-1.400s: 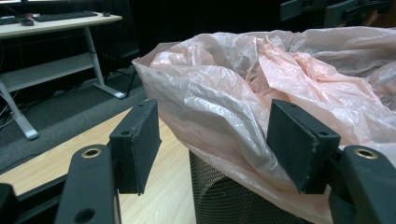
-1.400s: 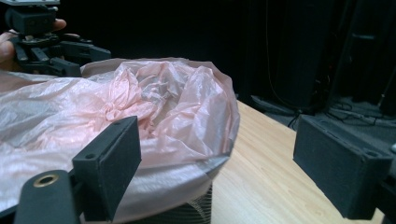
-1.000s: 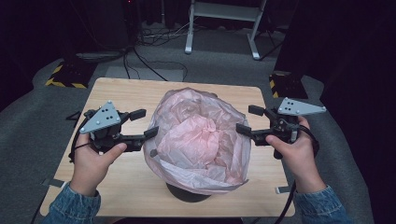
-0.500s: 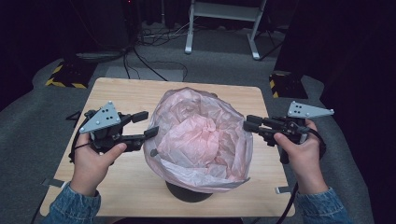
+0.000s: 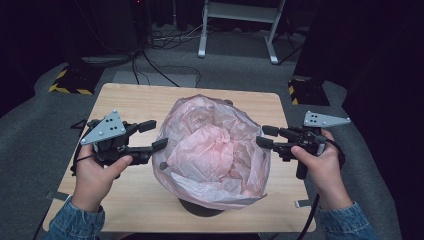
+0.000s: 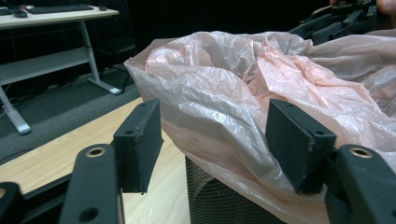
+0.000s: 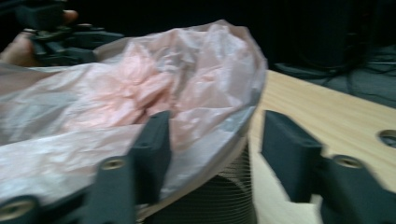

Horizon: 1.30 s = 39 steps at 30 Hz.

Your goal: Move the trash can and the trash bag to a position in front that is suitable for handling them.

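A dark room with grey carpet, cables and a metal-legged desk (image 5: pixel 239 22) lies beyond the light wooden table (image 5: pixel 130 102). Near the table's middle stands a black mesh bin (image 6: pixel 219 198), upright, mouth upward, lined with a crumpled pink plastic bag (image 5: pixel 212 145) that drapes over its rim and bunches inside. The left gripper (image 5: pixel 154 135) sits just left of the bin, jaws wide apart, bag rim between them. The right gripper (image 5: pixel 267 136) is at the bin's right edge, jaws wide apart.
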Tool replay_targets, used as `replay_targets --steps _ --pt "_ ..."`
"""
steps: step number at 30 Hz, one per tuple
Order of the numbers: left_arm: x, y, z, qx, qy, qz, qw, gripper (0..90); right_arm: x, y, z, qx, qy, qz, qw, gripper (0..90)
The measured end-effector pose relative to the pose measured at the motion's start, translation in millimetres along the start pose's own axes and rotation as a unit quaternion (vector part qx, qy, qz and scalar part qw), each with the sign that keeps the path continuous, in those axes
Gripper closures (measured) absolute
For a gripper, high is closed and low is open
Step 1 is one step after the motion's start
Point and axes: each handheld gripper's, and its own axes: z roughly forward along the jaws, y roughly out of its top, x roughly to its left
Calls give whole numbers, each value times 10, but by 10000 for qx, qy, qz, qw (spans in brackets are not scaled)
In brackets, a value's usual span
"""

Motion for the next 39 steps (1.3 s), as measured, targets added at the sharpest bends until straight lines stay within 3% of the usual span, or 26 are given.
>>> replay_targets --steps 7,10,20,25,27,29,30,33,39 --pt "-20 15 32 -28 1 46 10000 348 35 54 -104 -116 -69 -238 9996 815" --pt "-14 15 32 -50 42 47 10000 331 45 56 -111 -68 -84 -318 9994 892" --pt "21 5 -16 -11 92 -5 10000 320 155 97 -200 -105 -487 -846 9952 900" --pt "31 -3 -26 11 28 -153 9999 336 183 93 -252 -104 -542 -910 9943 900" --pt "30 1 -54 21 -105 -187 9998 446 194 85 -246 -101 -542 -948 9940 900" --pt "27 7 -94 138 -58 -131 9998 549 213 84 -235 -100 -520 -981 9938 900" --pt "29 9 -116 244 -51 -69 9997 645 224 86 -230 -92 -518 -1014 9935 900" --pt "27 -4 -161 250 -51 -79 9996 821 243 88 -219 -78 -550 -1099 9924 900" --pt "-12 -62 -170 149 -99 21 9998 884 221 24 -246 -48 -592 -1091 9923 900"
